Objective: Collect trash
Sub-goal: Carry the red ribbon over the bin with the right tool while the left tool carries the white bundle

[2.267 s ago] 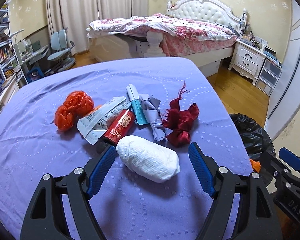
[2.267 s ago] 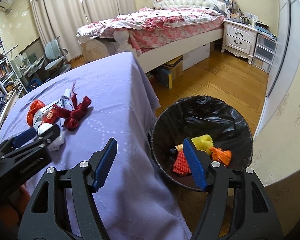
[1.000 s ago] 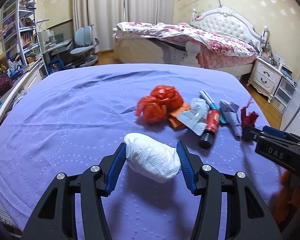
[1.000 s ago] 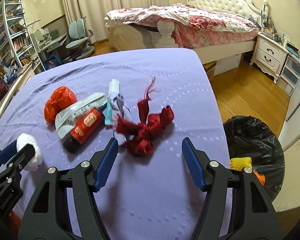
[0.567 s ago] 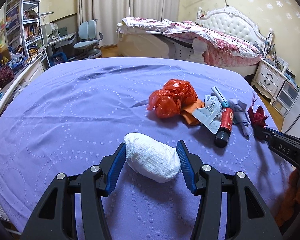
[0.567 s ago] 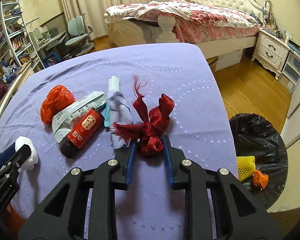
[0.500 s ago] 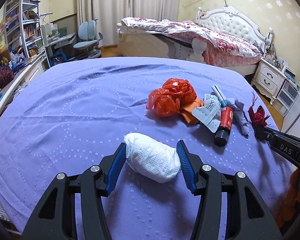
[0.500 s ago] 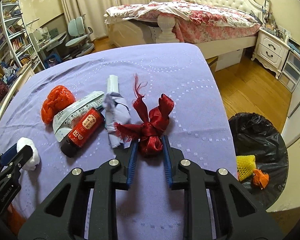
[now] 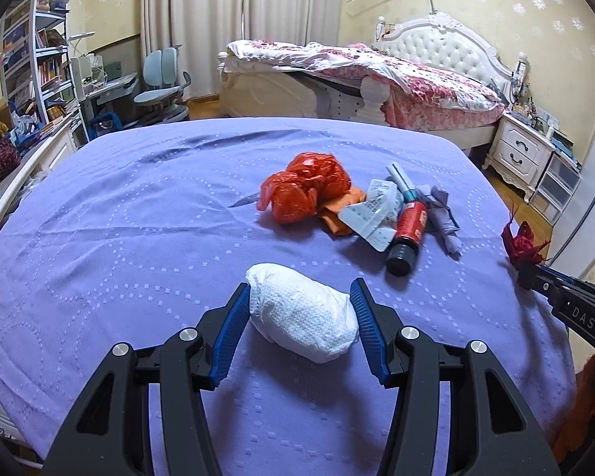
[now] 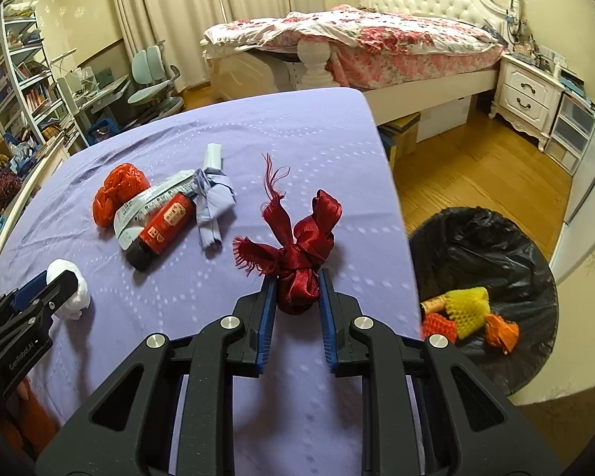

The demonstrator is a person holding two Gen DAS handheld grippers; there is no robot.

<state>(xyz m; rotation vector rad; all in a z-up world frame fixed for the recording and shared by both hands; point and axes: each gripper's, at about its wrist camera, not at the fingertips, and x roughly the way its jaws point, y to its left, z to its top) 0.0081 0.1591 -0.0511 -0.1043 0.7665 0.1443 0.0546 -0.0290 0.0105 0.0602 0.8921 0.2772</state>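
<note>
Since a second ago your right gripper (image 10: pixel 296 294) has gone from spread around the red ribbon knot (image 10: pixel 300 261) to clamped on it, and the knot has come away from the rest of the litter toward the table's right edge. Your left gripper (image 9: pixel 299 309) has not changed: its blue pads press both sides of the white tissue wad (image 9: pixel 302 312), which lies between them over the purple tablecloth (image 9: pixel 139 238).

Closest to you in the right wrist view, the ribbon's round bundle sits pinched between the two pads, with its frayed tails and loop sticking out beyond the fingertips. Down on the floor to the right of the table stands the trash bin (image 10: pixel 496 238), lined with a black bag; inside it lie yellow and orange foam nets (image 10: pixel 466 311) and other orange scraps.

Farther out on the cloth lies the remaining pile. A red bottle (image 9: pixel 406 234) with a dark cap lies on its side, cap toward you. Against it rest a crumpled silver wrapper (image 9: pixel 373 214), a grey-blue crumpled paper (image 9: pixel 442 218) and a pale tube (image 9: pixel 402 178). At the left end of the pile sits a bunched orange-red plastic bag (image 9: pixel 303 194), touching an orange scrap under the wrapper.

Beyond the table you can see a bed (image 9: pixel 377 79) with a floral cover, a white nightstand (image 9: pixel 521 154), a desk chair (image 9: pixel 160 91) and bookshelves (image 9: pixel 31 63).
</note>
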